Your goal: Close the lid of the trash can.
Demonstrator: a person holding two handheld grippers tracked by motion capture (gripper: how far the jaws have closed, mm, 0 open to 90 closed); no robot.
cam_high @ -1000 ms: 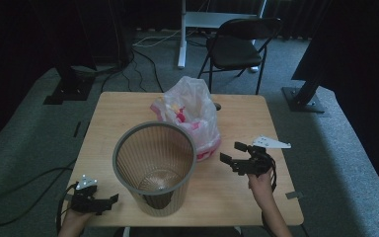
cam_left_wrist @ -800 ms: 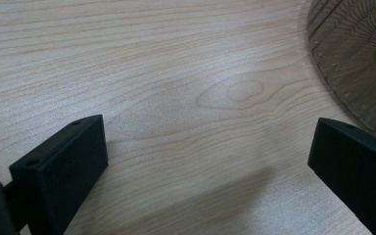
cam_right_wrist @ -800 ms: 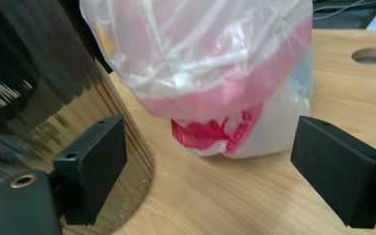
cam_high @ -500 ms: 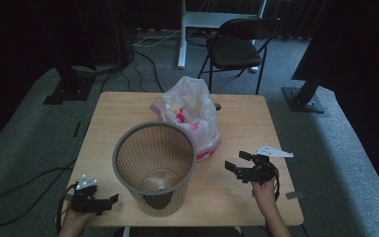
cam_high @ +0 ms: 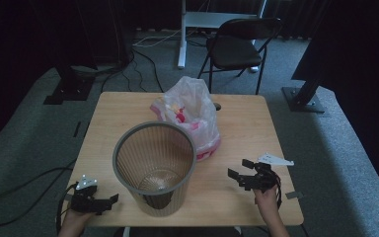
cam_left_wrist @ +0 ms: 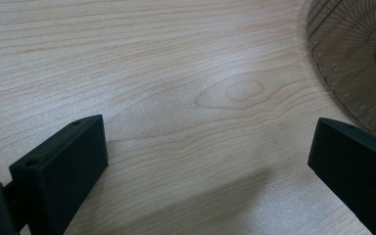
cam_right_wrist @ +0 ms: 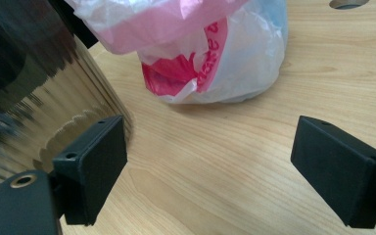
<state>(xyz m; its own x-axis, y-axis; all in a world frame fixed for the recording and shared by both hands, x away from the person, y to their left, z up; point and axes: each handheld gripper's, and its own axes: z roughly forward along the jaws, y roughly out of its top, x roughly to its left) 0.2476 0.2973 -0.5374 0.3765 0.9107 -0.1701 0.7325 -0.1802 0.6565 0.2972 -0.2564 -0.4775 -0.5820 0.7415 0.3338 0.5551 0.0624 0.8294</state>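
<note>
Light wooden square table (cam_high: 256, 123): bare grain runs along the far edge and the whole right side. The front left corner is tight, with the grey ribbed plastic wastebasket (cam_high: 154, 168) standing upright near the front edge, left of centre.

Left gripper (cam_high: 107, 201) sits at the front left corner, just beside the basket's base, not touching it. Jaws spread wide, nothing between them but tabletop. In the left gripper view the basket's ribbed wall (cam_left_wrist: 357, 58) curves in at the upper right, near the right jaw.

Right gripper (cam_high: 241, 173) rests low over the front right part of the table, pointing toward the basket, apart from it. Jaws spread wide, empty.

White and pink crumpled thin plastic bag (cam_high: 190, 116) lies behind the basket, touching or nearly touching its rim; which, I cannot tell. In the right gripper view the bag (cam_right_wrist: 210, 54) is ahead between the jaws, well clear, with the basket's glossy wall (cam_right_wrist: 34, 98) at left.
</note>
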